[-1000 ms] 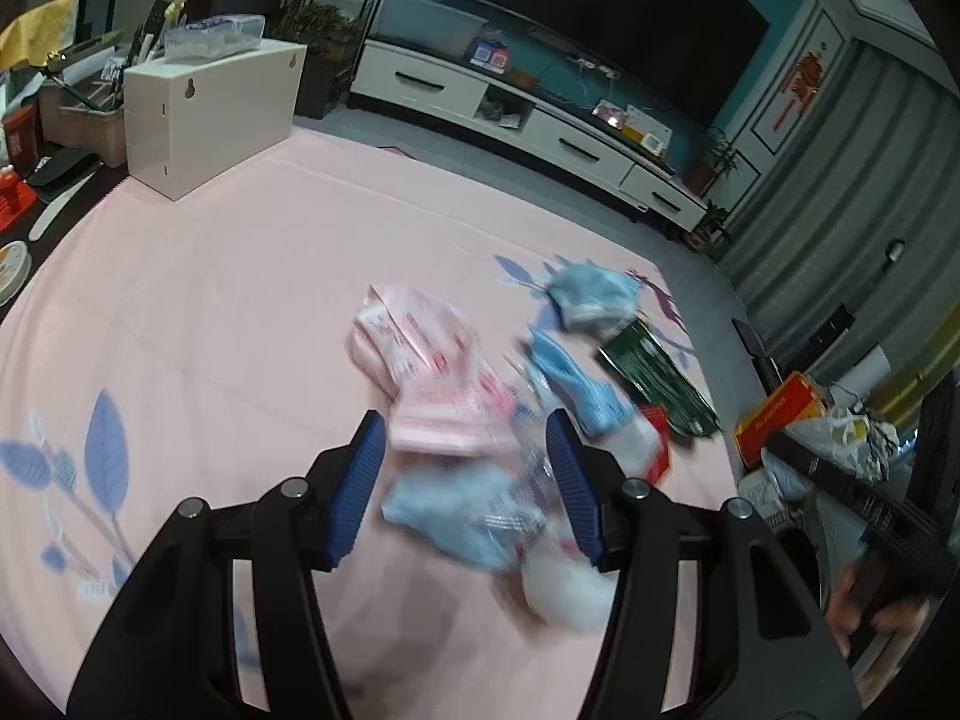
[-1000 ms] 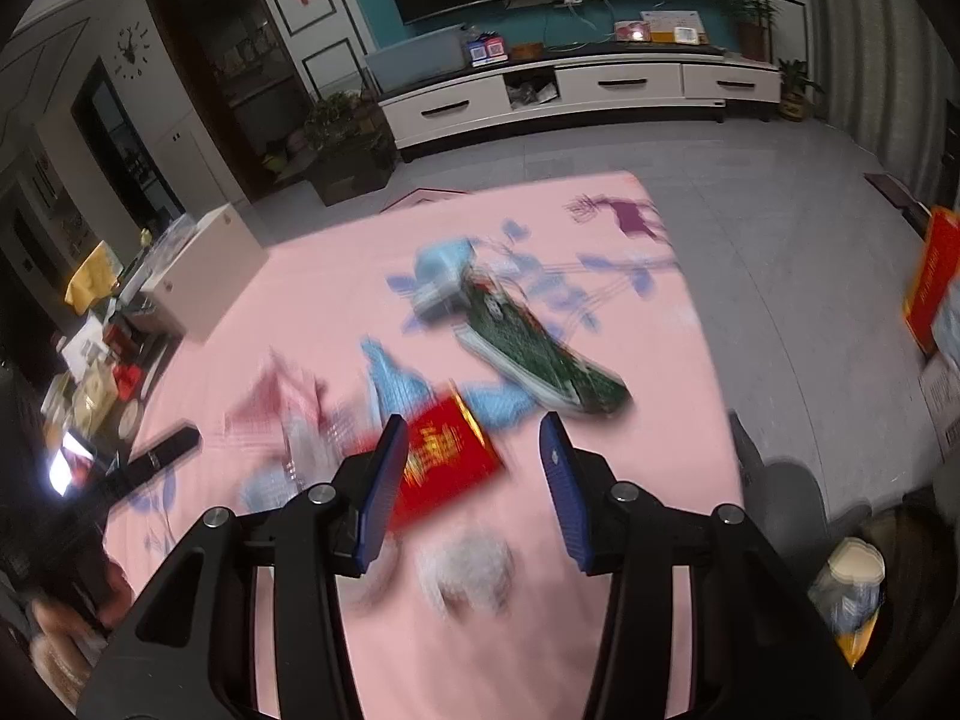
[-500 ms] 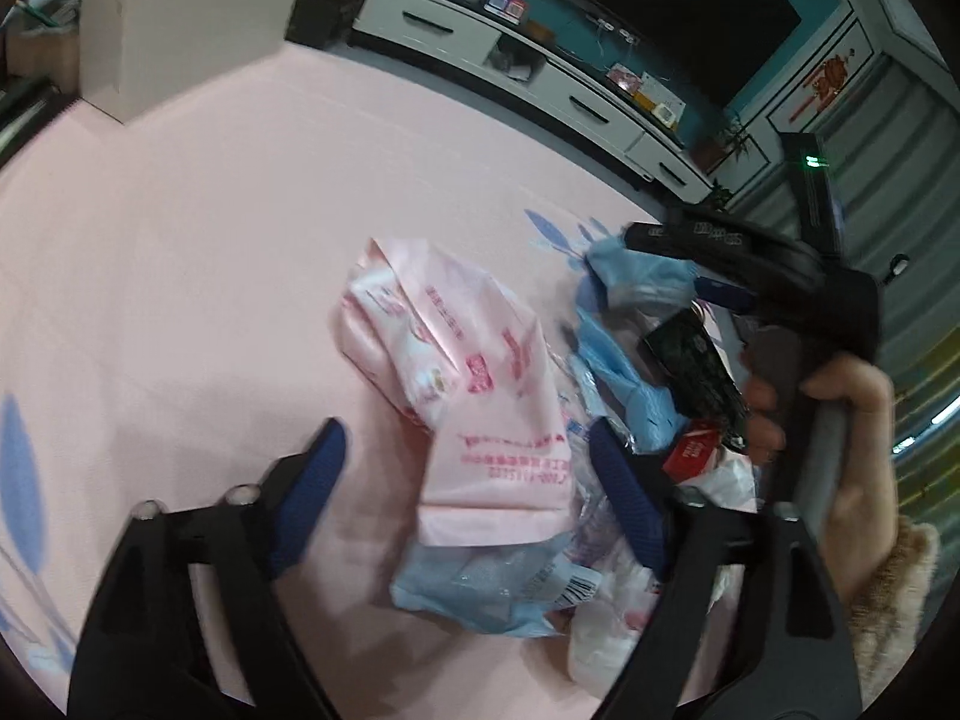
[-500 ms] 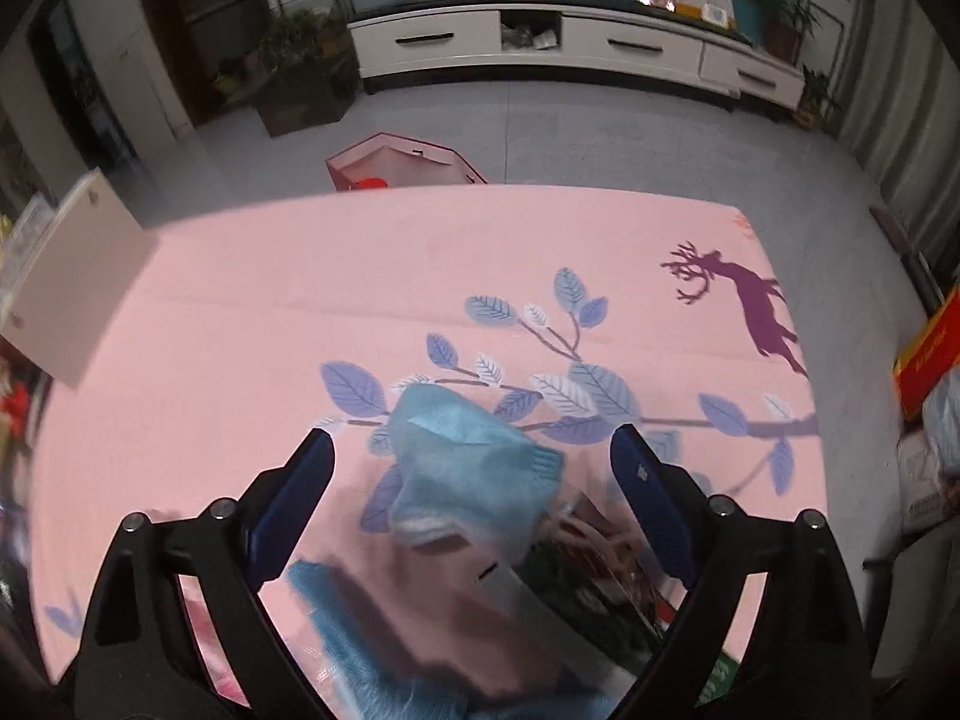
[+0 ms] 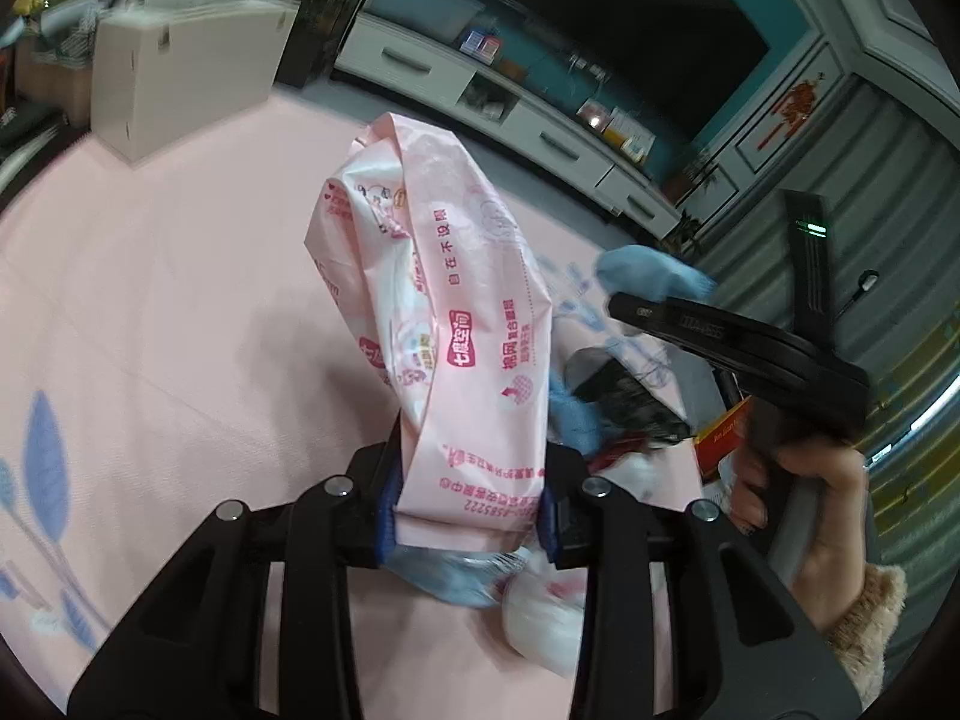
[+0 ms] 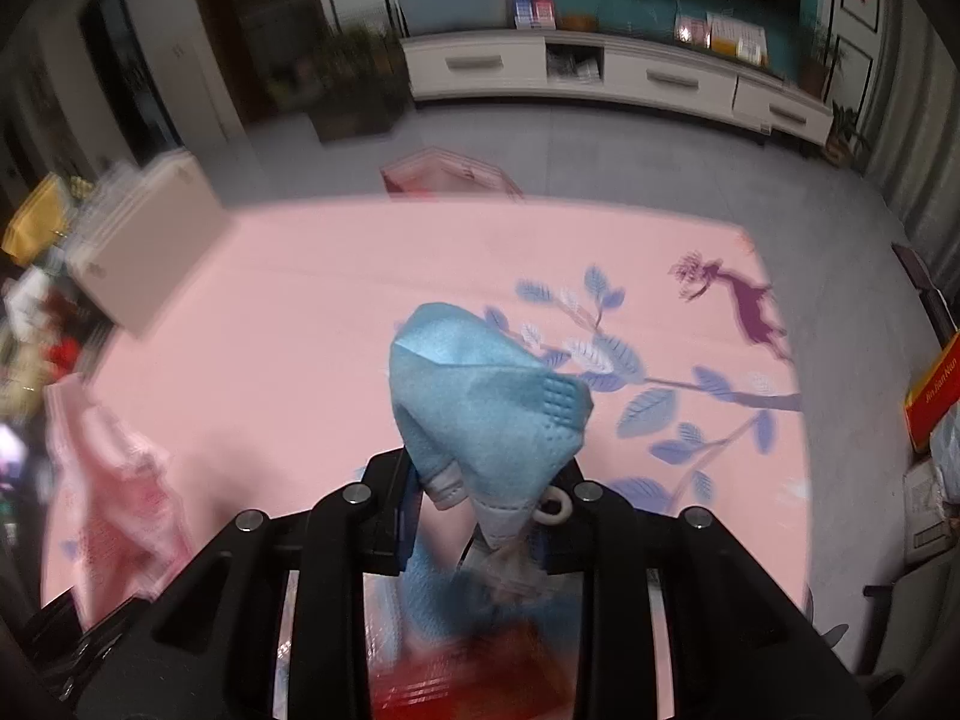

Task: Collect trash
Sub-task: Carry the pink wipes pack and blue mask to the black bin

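My left gripper point(image 5: 471, 516) is shut on a pink plastic wrapper point(image 5: 456, 324) with red print and holds it up off the pink mat point(image 5: 180, 312). My right gripper point(image 6: 477, 507) is shut on a crumpled blue face mask point(image 6: 480, 402), lifted above the mat point(image 6: 288, 312). In the left wrist view the right gripper point(image 5: 720, 336) and the hand holding it show at right, with the blue mask point(image 5: 648, 273) at its tip. The pink wrapper point(image 6: 108, 480) shows blurred at left in the right wrist view. More trash lies under the grippers: a light blue wrapper point(image 5: 456, 576), a white wad point(image 5: 546, 630), a red packet point(image 6: 480, 672).
A white box point(image 5: 174, 78) stands at the mat's far left corner. A long white TV cabinet point(image 6: 612, 81) runs along the back wall. A red carton point(image 6: 933, 390) lies on the grey floor to the right. A pink bin point(image 6: 447, 177) sits beyond the mat's far edge.
My left gripper closed on the pink wrapper and lifted it off the mat. My right gripper closed on the blue mask and raised it.
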Tool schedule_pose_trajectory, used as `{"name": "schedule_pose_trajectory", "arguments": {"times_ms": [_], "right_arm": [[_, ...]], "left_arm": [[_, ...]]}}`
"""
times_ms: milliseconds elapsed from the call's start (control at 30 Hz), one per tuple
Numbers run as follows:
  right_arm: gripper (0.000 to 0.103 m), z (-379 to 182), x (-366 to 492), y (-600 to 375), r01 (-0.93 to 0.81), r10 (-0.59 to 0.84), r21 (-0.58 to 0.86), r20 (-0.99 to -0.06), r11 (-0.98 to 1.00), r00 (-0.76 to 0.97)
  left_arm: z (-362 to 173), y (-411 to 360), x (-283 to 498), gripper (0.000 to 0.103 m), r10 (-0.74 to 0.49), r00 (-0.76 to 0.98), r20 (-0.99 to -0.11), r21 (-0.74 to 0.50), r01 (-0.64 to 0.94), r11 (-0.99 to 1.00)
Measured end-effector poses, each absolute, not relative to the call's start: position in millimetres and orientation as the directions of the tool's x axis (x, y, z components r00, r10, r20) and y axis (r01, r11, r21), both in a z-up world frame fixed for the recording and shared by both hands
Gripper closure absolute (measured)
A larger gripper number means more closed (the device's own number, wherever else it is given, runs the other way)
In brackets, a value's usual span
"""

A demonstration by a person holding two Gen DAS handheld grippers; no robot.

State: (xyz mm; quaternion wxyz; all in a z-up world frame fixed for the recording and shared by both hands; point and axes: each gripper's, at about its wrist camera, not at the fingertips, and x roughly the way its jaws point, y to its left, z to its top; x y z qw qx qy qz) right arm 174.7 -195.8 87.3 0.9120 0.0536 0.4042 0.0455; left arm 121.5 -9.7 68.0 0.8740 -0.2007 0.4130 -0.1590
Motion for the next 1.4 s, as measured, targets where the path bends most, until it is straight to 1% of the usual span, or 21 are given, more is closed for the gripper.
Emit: {"name": "schedule_pose_trajectory", "arguments": {"times_ms": [133, 233, 333, 533, 633, 767, 833, 900, 933, 1067, 1200, 1267, 1400], "right_arm": [[0.073, 130, 89, -207, -0.078, 0.174, 0.18, -0.616, 0.981, 0.768], [0.073, 135, 33, -216, -0.08, 0.186, 0.209, -0.559, 0.975, 0.808], [0.073, 126, -6, -224, -0.073, 0.201, 0.249, -0.54, 0.966, 0.817], [0.073, 96, -51, -241, -0.026, 0.186, 0.289, -0.541, 0.957, 0.82], [0.072, 86, -74, -254, 0.006, 0.174, 0.328, -0.517, 0.945, 0.838], [0.072, 88, -86, -269, 0.061, 0.136, 0.348, -0.515, 0.936, 0.846], [0.072, 97, -98, -277, 0.069, 0.118, 0.353, -0.481, 0.933, 0.869], [0.072, 106, -112, -285, 0.085, 0.089, 0.353, -0.449, 0.932, 0.889], [0.072, 108, -118, -288, 0.092, 0.076, 0.351, -0.437, 0.932, 0.896], [0.072, 119, -145, -303, 0.125, 0.022, 0.354, -0.384, 0.927, 0.923], [0.072, 124, -165, -326, 0.191, -0.046, 0.38, -0.358, 0.905, 0.933], [0.072, 126, -174, -337, 0.221, -0.078, 0.397, -0.347, 0.891, 0.935], [0.072, 126, -187, -357, 0.285, -0.15, 0.403, -0.335, 0.87, 0.93]], "left_arm": [[98, -16, 91, 0.067, -0.49, 0.646, -0.586, -0.507, 0.179, 0.843], [110, -25, 70, 0.067, -0.512, 0.656, -0.554, -0.518, 0.21, 0.829], [116, -33, 49, 0.067, -0.549, 0.643, -0.534, -0.533, 0.249, 0.809], [126, -65, 17, 0.067, -0.554, 0.636, -0.538, -0.453, 0.336, 0.826], [128, -76, 0, 0.067, -0.551, 0.639, -0.537, -0.419, 0.365, 0.832], [128, -89, -17, 0.067, -0.538, 0.641, -0.548, -0.367, 0.394, 0.843], [128, -96, -20, 0.067, -0.532, 0.645, -0.549, -0.335, 0.414, 0.847], [131, -106, -33, 0.067, -0.492, 0.68, -0.544, -0.263, 0.419, 0.869], [131, -109, -38, 0.067, -0.481, 0.688, -0.544, -0.245, 0.417, 0.875], [137, -126, -54, 0.067, -0.5, 0.684, -0.531, -0.234, 0.449, 0.862], [141, -146, -71, 0.066, -0.507, 0.701, -0.502, -0.196, 0.478, 0.856], [140, -163, -77, 0.066, -0.515, 0.689, -0.51, -0.182, 0.499, 0.847], [135, -191, -89, 0.066, -0.568, 0.636, -0.522, -0.201, 0.556, 0.807]]}}
